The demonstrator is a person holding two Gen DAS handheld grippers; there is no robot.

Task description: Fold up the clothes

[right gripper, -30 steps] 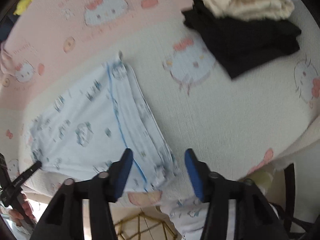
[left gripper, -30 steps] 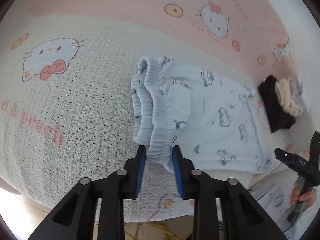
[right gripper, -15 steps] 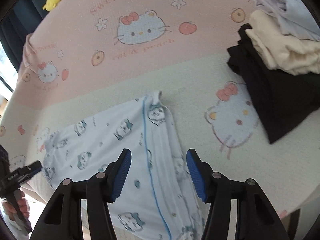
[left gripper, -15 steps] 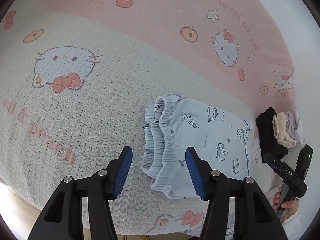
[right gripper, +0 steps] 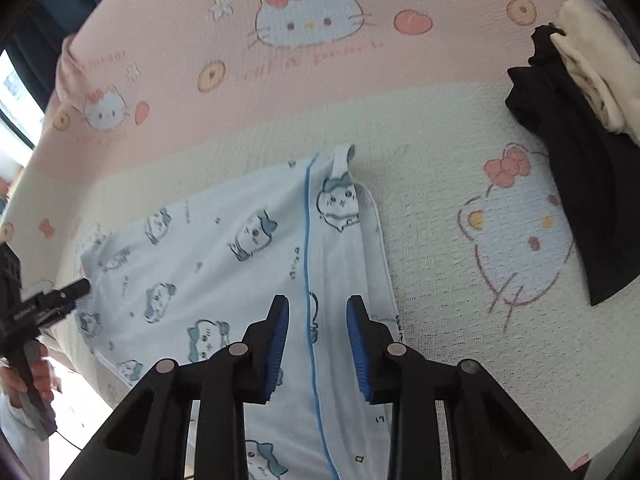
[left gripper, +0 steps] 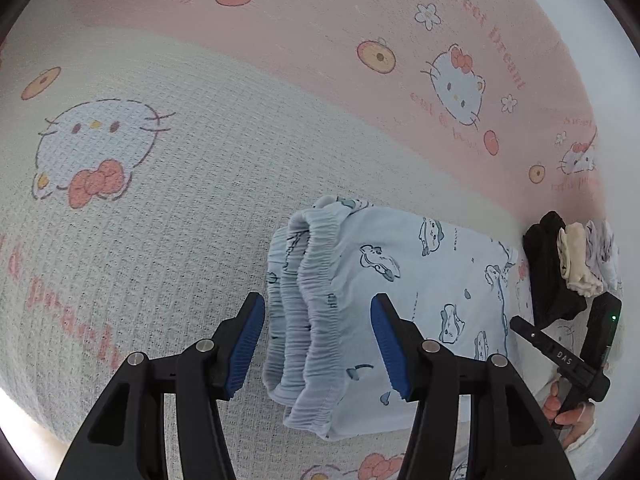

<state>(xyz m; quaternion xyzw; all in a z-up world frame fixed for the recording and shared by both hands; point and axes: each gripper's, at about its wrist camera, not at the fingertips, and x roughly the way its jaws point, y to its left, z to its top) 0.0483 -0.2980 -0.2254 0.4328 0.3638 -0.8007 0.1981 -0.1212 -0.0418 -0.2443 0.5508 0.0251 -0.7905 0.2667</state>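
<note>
Two ribbed blue-padded grippers over soft printed pyjama trousers, waffle-weave blanket

Folded pants flat on the blanket, clothes stack well apart to their right.

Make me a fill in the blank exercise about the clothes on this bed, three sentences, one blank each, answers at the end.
1. The pale blue printed pants have an elastic ____ lying between the open jaws of the left gripper.
2. The cream garment rests on a folded ____ one.
3. The right gripper jaws are closing astride the pants' ____ stripe.

Answers: waistband; black; blue
</note>
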